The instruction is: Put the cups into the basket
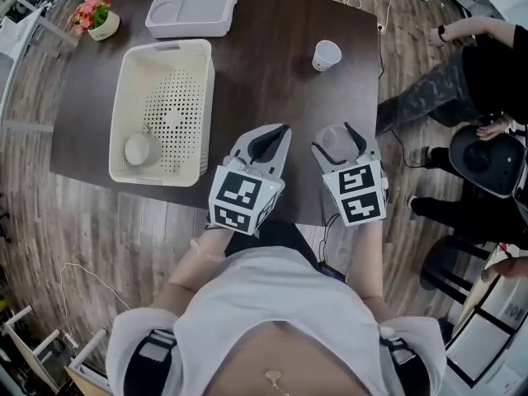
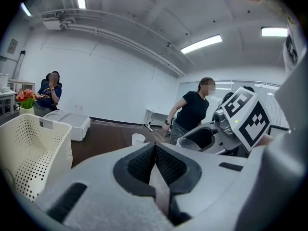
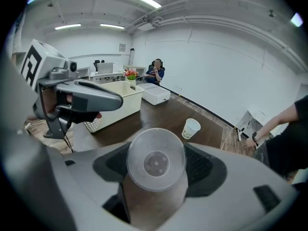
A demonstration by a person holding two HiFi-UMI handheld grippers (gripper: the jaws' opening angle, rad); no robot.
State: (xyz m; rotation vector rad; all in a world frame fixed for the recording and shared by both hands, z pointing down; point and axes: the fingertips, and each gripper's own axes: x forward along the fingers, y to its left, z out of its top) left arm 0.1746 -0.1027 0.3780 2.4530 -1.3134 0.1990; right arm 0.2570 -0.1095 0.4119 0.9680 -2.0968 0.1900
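1. My right gripper (image 1: 341, 136) is closed on the clear cup (image 3: 156, 163). The pads press on opposite sides of its wall, and its base faces back toward me. It hangs over the near edge of the table (image 1: 264, 81).
2. My left gripper (image 2: 155, 150) sits just beside the right one, jaws pressed together with nothing between them.
3. The paper cup (image 1: 327, 54) stands upright on the far right of the table, well apart from the basket (image 1: 206, 106). A stowed cup (image 1: 136, 149) already sits in the basket's near corner.
4. I judge the clear cup to be very light, thin-walled and slick. If I squeeze hard the wall will likely buckle or the cup will squirt out; if I squeeze too gently it can slide. A moderate pinch across the wall seems right, and nearer the rim the wall should be stiffer.
5. The paper cup looks just as light and easy to tip with a nudge. I would open wide, straddle it, and close across the wall just below the rolled rim, where it should crush least.
6. Neither cup looks fragile, so a short drop into the basket should do no harm.
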